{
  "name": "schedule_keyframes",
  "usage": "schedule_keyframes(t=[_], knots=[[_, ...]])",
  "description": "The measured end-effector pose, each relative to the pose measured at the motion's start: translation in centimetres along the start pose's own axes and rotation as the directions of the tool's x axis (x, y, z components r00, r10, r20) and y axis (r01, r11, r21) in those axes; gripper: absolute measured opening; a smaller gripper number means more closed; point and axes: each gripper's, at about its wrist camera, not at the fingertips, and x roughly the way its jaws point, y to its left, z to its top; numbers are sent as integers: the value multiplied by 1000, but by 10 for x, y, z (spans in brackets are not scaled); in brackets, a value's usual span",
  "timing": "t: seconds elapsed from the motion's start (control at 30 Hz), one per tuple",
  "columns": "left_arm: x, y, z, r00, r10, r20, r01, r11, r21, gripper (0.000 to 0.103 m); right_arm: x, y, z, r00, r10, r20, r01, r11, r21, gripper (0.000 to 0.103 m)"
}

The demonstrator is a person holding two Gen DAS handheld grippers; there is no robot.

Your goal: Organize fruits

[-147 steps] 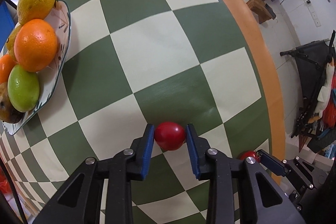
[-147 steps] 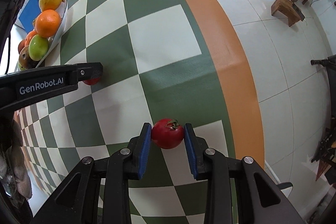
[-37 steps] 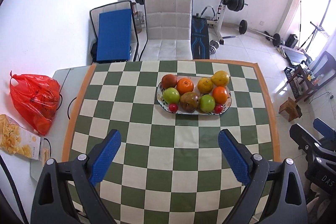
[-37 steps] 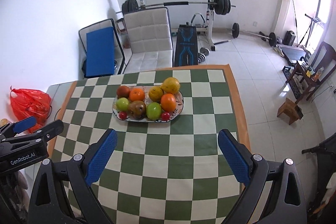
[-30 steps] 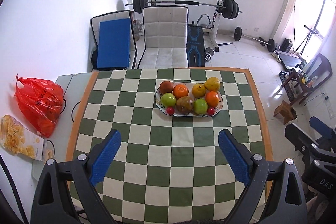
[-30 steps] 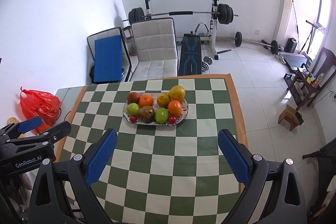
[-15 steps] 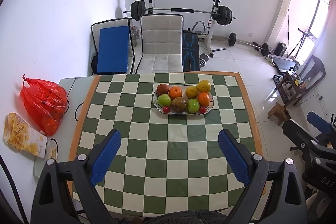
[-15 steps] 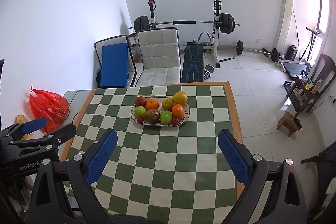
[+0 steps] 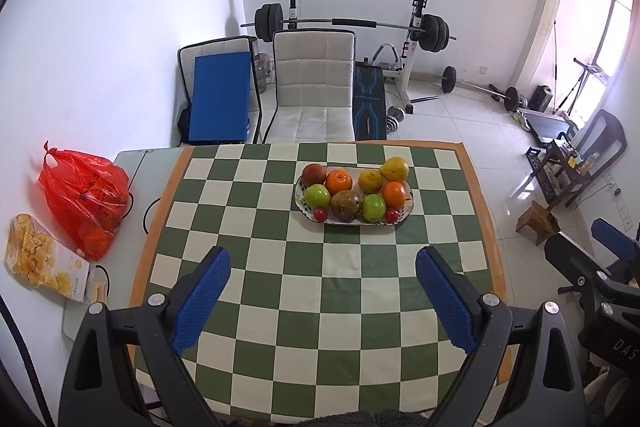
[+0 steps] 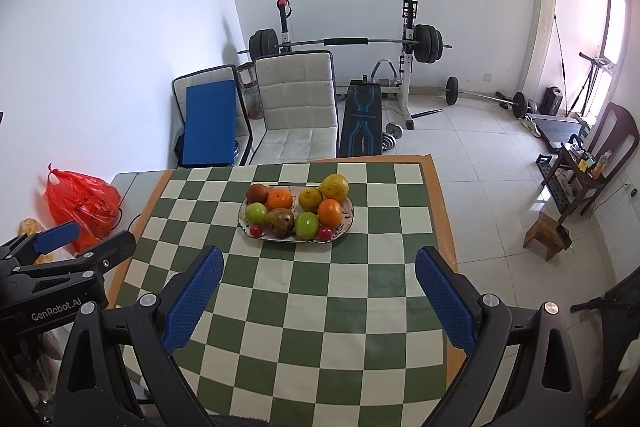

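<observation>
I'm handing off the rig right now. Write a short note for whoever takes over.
Left gripper: open, empty, held back above the near table edge.
Right gripper: the same.
Plate: on the checkered tablecloth, holding all the fruit, including two small tomatoes at its front rim.
Done: no loose fruit visible on the cloth.
Left: nothing obvious; the red bag beside the table may hold more.

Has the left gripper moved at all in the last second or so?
Yes. The left gripper has backed away from the fruit plate, which now looks smaller and farther off; its jaws stand wide open.
</observation>
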Motion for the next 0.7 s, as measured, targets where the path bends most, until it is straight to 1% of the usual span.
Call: schedule_keyframes(t=[0.27,0.43,0.57,0.7], knots=[[35,1,12,999,33,16,-33,999,-11,95,52,-10,4,999,-27,-20,27,1000,14,99],[61,0,18,999,49,-1,-49,999,-2,95,87,-14,7,998,-51,-37,51,999,10,99],[81,-1,20,998,50,-26,-50,999,-3,95,109,-16,10,997,-61,-54,62,998,13,99],[97,-3,23,997,66,-36,-65,998,6,95,129,-17,11,995,-70,-74,71,997,11,99]])
